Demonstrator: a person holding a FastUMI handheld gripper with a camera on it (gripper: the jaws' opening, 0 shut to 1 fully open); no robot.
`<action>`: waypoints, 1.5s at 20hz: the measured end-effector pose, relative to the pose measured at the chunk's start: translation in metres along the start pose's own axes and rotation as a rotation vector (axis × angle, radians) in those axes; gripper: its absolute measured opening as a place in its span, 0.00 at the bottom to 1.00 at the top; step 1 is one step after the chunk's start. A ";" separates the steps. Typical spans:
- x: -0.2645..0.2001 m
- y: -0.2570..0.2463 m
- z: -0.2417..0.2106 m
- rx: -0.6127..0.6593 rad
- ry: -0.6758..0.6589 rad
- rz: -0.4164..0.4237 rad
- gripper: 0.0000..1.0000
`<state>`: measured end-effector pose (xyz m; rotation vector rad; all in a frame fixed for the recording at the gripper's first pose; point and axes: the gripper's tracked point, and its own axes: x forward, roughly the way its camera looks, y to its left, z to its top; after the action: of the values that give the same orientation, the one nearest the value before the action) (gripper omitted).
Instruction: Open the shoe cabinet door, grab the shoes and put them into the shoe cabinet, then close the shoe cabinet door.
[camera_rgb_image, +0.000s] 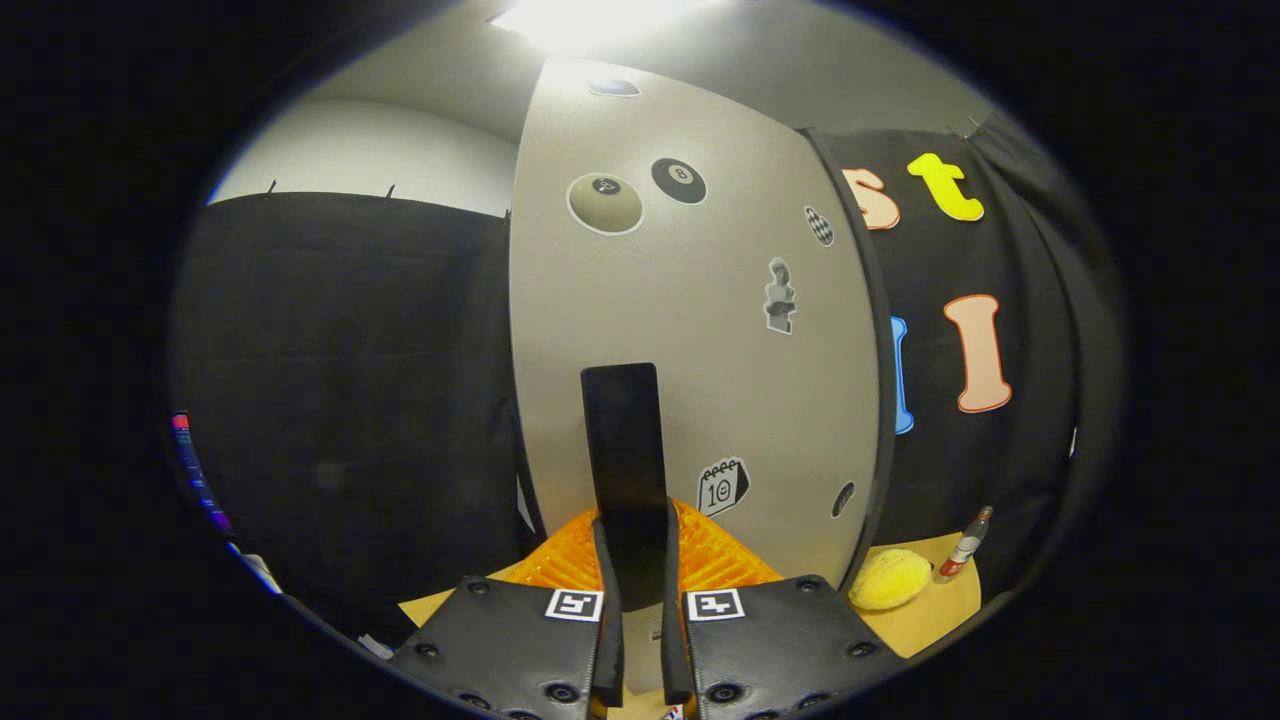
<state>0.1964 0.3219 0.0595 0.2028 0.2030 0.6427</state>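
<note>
The pale grey, sticker-dotted shoe cabinet door stands upright on the wooden tabletop, its contents hidden. The gripper points straight at it, fingers clamped on the door's black upright handle. A yellow slipper lies beside the cabinet, near a small bottle.

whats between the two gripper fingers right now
In the gripper view, the cabinet door's black handle stands between the fingers, which appear shut on it.

My gripper points straight at the pale grey sticker-covered cabinet door, its two fingers drawn nearly together, one pressing on each side of that door's upright black bar handle.
</note>
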 end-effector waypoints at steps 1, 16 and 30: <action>-0.004 -0.004 0.000 -0.009 -0.005 -0.012 0.16; -0.050 -0.090 0.010 -0.036 -0.052 -0.401 0.08; -0.055 -0.061 0.008 -0.148 -0.131 -0.439 0.97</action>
<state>0.1901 0.2395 0.0593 0.0528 0.0687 0.2048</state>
